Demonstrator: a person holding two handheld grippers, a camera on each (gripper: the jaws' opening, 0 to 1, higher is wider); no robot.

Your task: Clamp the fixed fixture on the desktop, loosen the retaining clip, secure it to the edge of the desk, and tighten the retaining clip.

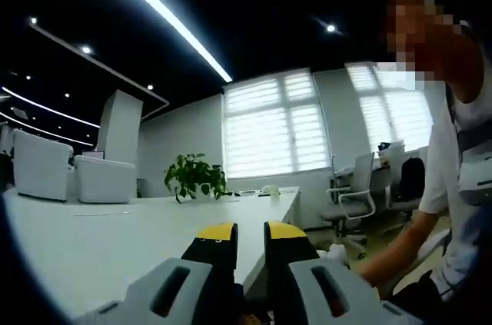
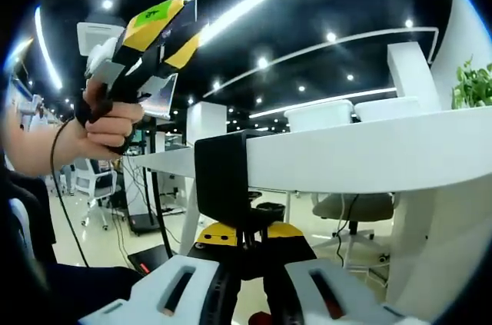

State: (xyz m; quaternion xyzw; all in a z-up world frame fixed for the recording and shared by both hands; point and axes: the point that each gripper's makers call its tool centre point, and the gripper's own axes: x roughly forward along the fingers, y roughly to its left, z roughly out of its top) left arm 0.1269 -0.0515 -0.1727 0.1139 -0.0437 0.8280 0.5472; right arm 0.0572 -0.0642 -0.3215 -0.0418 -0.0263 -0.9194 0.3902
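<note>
Fixture [image 2: 223, 179] first: in the right gripper view the black clamp bracket hangs over the edge of the white desk [image 2: 369, 157], its flat face covering the desk's rim and its lower part dropping below the top. A thin dark stem runs down from it into your right gripper [image 2: 247, 242]. The yellow-tipped jaws stand close together around that stem, so you are holding the fixture's lower part, presumably the retaining clip. The exact contact is hidden behind the black jaw bodies, so the clip itself is hard to make out.

Up and to the left in the same view, your hand [image 2: 104, 129] holds the left gripper [image 2: 157, 33] raised in the air, well apart from the fixture. Its tips point up and right, and they are too foreshortened to read clearly from here.

In the left gripper view, your left gripper [image 1: 250, 237] shows yellow-capped jaws with a narrow gap and nothing between them. It sits above the white desk top [image 1: 115, 240], near its right edge. A potted plant [image 1: 194, 177] stands far down the desk, with white armchairs [image 1: 73, 171] to its left and office chairs [image 1: 354, 194] beyond the desk's right side. Your forearm [image 1: 400, 244] enters at the lower right, its hand partly cut off behind the jaw.
</note>
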